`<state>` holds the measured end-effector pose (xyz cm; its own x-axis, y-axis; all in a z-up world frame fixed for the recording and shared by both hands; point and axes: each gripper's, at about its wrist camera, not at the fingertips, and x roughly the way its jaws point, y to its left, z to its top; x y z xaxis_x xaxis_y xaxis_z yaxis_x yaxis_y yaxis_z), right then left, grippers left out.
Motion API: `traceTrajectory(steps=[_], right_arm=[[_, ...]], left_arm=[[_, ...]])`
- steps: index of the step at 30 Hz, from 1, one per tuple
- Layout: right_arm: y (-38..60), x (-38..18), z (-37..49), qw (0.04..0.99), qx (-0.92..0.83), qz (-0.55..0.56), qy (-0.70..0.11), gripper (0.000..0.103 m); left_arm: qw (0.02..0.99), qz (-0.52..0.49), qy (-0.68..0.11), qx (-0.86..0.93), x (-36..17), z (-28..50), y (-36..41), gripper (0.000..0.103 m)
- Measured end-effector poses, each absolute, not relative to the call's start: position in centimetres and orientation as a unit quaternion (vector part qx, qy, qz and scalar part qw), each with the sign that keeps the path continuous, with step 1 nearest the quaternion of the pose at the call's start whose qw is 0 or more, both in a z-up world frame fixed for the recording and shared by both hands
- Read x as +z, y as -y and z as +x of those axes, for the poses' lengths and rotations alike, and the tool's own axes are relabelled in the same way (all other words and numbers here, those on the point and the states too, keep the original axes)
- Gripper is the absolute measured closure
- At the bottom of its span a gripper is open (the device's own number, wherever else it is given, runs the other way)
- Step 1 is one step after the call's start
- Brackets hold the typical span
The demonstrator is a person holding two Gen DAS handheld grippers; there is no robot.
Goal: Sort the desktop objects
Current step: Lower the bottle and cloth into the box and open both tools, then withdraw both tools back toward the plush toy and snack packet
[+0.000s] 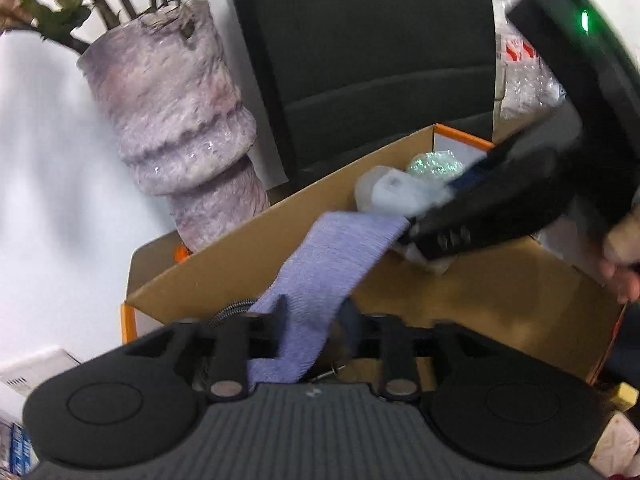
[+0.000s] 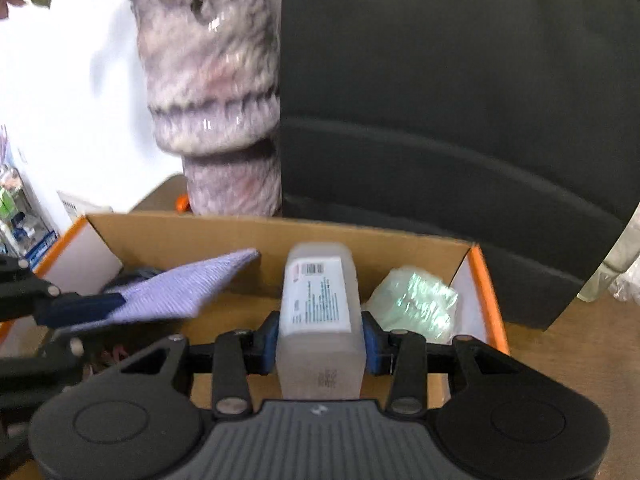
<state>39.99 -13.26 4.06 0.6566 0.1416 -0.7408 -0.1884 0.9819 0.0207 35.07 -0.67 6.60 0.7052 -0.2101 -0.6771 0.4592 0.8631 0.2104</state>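
Blur softens both views, and the left gripper hides the lower end of the purple cloth lying between its parted fingers, apparently unpinched. The right gripper clamps a translucent labelled bottle over the cardboard box, a green bundle just right.

Vase and chair crowd the box's far wall
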Motion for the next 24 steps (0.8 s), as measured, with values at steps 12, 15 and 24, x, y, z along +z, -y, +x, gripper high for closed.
traceTrajectory(steps=[12, 15, 24], right_arm=[[15.2, 11.6, 35.9, 0.928, 0.092, 0.0, -0.36, 0.038], [15.3, 13.7, 33.6, 0.932, 0.091, -0.009, -0.35, 0.03], [16.8, 15.9, 23.3, 0.946, 0.097, 0.007, -0.31, 0.017]], left_arm=[[0.927, 0.045, -0.35, -0.124, 14.6, 31.6, -4.0, 0.021], [0.934, 0.038, -0.341, -0.102, 16.4, 29.5, -4.7, 0.011], [0.953, -0.006, -0.301, -0.038, 16.3, 19.3, -5.8, 0.0]])
